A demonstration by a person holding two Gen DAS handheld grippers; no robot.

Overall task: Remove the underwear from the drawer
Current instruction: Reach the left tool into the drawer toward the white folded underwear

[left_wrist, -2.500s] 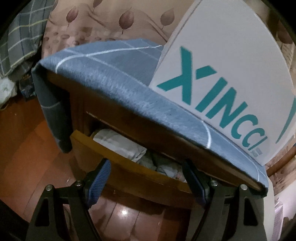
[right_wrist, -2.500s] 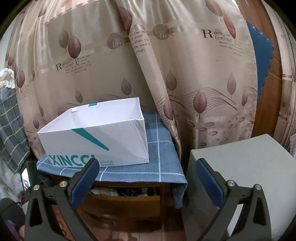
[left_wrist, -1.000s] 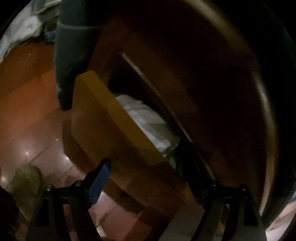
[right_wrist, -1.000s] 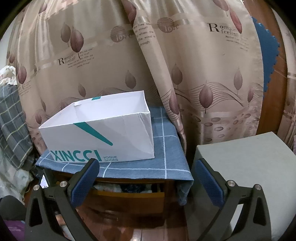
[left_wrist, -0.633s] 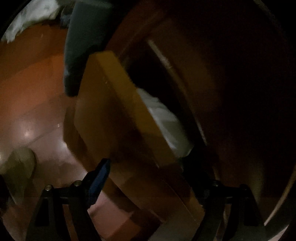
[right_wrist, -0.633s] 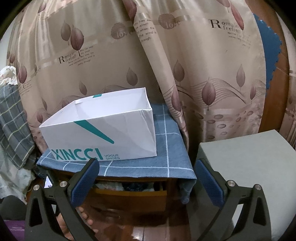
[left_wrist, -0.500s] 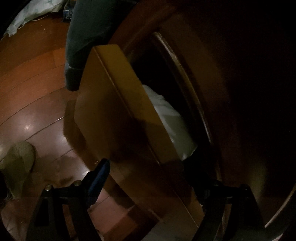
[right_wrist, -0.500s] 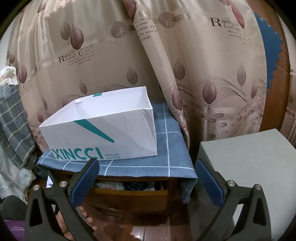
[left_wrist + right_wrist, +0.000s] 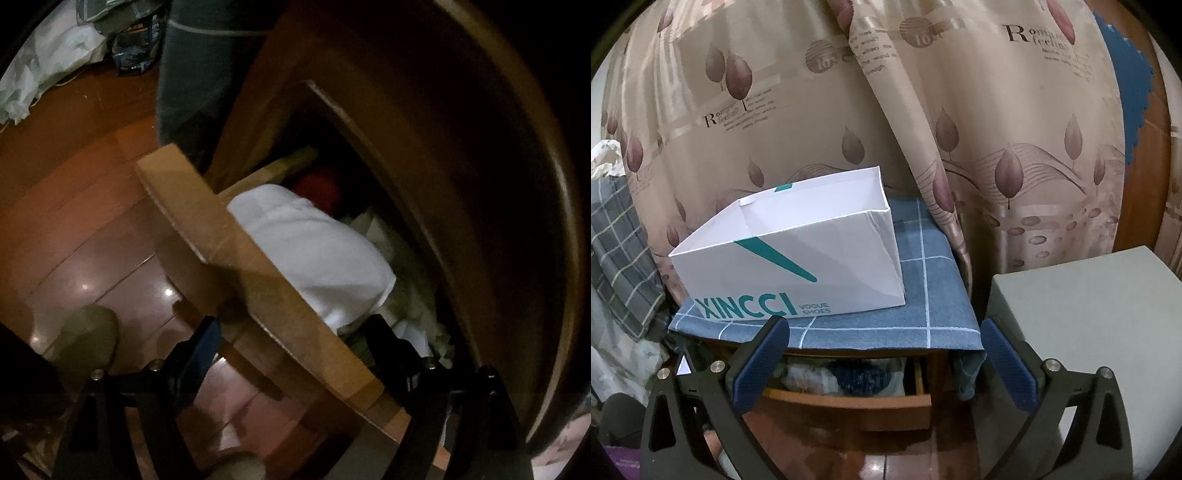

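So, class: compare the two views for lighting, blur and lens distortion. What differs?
Left wrist view: dim and underexposed, motion-smeared along the wooden drawer front, only the white folded garment bright, lamp glints on the floor. Right wrist view: evenly lit and sharp, with fisheye bending of the beige leaf-print curtain and the white XINCCI cardboard box readable.

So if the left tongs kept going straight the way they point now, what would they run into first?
Most likely the wooden drawer front: the open left tongs straddle its top edge, one finger outside and one over the contents. The white folded garment lies just beyond it. Depth is hard to judge in this dark view.
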